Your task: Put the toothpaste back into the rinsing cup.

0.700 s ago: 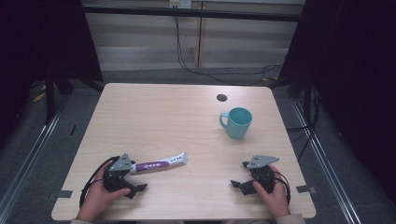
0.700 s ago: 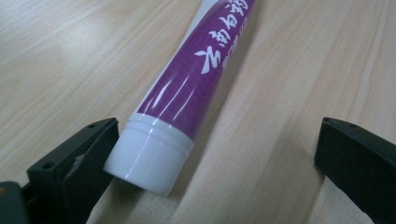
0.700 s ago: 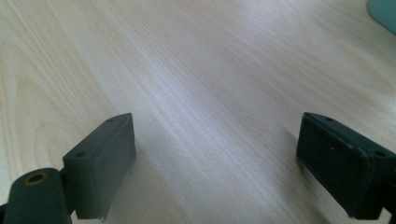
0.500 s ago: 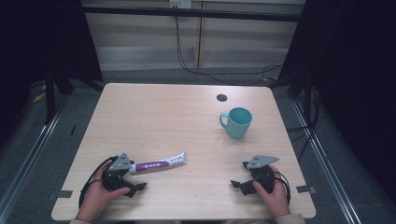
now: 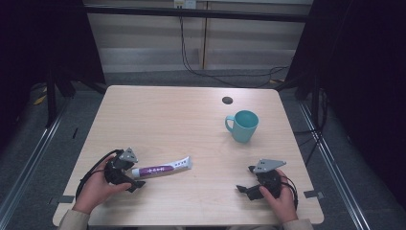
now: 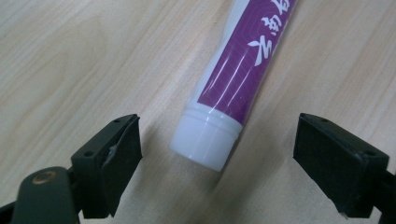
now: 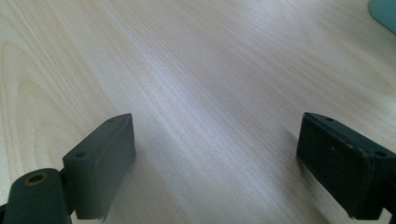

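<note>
A white and purple toothpaste tube point(image 5: 162, 169) lies flat on the wooden table point(image 5: 167, 120), cap toward the front left. My left gripper point(image 5: 133, 177) rests on the table at that cap end, open. In the left gripper view the white cap point(image 6: 205, 142) sits between the wide-apart jaws with clear gaps on both sides, and my left gripper point(image 6: 217, 161) touches nothing. My right gripper point(image 5: 245, 179) rests near the front right of the table, open, and in the right gripper view my right gripper point(image 7: 215, 163) has bare wood between its jaws.
A teal mug point(image 5: 242, 125) stands upright toward the back right, handle to the left; its edge point(image 7: 385, 11) shows at the top right of the right gripper view. A small dark round hole point(image 5: 227, 100) sits behind the mug. Dark floor surrounds the table.
</note>
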